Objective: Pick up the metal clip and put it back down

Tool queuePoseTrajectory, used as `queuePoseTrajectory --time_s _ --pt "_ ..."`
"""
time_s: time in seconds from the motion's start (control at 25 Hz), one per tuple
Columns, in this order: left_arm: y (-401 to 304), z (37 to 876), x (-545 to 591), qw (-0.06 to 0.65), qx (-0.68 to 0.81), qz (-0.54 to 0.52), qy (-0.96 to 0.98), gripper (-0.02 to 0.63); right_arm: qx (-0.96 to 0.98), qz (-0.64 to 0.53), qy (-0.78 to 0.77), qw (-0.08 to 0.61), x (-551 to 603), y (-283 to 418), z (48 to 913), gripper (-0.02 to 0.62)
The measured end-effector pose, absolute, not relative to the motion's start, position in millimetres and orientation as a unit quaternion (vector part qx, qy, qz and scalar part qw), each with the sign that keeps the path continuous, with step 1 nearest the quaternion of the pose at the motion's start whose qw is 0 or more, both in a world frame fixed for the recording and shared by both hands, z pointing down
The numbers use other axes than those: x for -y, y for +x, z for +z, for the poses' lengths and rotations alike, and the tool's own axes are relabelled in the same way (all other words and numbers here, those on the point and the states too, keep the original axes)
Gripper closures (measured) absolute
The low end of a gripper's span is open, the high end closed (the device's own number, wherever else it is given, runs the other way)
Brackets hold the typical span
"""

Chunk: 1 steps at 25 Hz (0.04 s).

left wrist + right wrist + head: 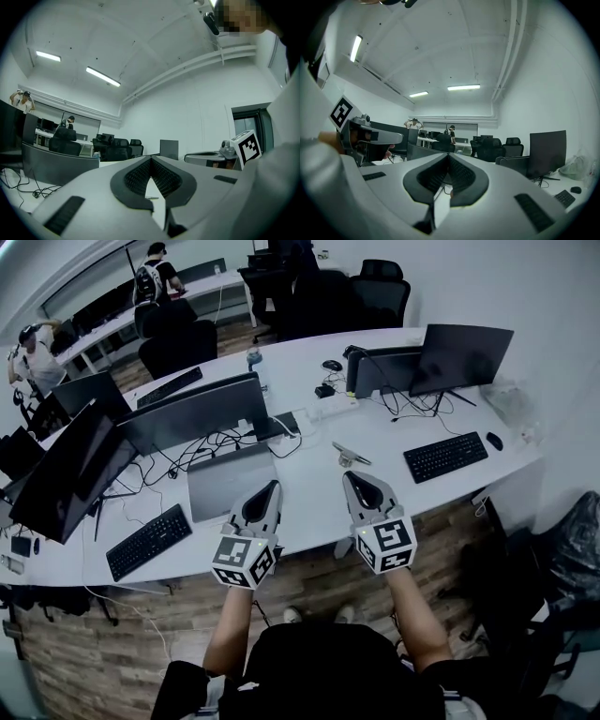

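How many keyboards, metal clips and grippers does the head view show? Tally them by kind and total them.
Keyboards: 3
Metal clip: 1
Left gripper and right gripper: 2
Total: 6

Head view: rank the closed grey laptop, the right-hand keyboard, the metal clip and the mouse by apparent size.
1. closed grey laptop
2. right-hand keyboard
3. metal clip
4. mouse, which looks only slightly smaller than the clip, so that is a close call.
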<state>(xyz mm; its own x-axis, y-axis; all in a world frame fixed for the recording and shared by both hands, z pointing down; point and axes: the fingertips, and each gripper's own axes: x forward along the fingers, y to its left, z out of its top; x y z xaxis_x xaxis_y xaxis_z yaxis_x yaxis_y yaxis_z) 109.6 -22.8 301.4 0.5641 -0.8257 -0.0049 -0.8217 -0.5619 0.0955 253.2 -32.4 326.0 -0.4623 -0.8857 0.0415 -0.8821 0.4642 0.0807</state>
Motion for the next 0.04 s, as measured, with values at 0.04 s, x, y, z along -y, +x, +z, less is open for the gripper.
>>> queuePoseTrajectory --time_s 0.04 --pt "108.1 300.8 22.8 0.04 0.465 -0.025 0.884 0.595 0.854 -0.024 0.518 0.039 32.1 251.5 325.2 0.572"
